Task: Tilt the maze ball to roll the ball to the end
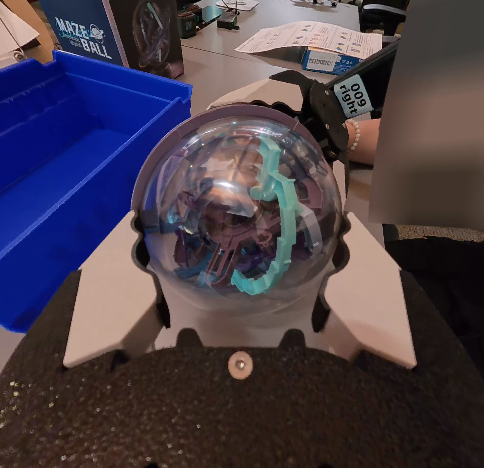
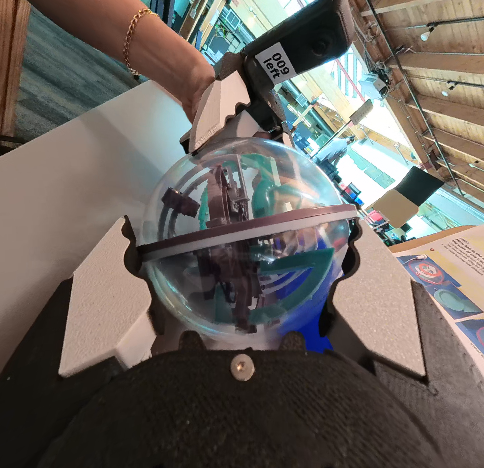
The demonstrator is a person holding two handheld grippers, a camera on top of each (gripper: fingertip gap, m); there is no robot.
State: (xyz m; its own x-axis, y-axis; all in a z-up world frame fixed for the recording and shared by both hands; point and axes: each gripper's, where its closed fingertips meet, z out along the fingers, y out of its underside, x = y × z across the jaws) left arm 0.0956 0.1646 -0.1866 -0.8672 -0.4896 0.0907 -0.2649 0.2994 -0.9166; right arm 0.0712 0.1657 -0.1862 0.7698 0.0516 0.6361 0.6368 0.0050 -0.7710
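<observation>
I see the maze ball (image 1: 239, 206), a clear glossy plastic sphere with a mauve band round its middle and teal and purple tracks inside, gripped between both tools above the pale counter (image 1: 235, 62). My left tool (image 1: 239, 235) clamps its sides with scalloped grey fingers; my right tool (image 2: 245, 261) clamps it likewise. A smooth blue bin (image 1: 78, 154) stands just beside.

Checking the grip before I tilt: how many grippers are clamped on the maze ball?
2: the left gripper pinches the maze ball across its clear lower half; the right gripper clamps it at the purple band, opposite.
</observation>
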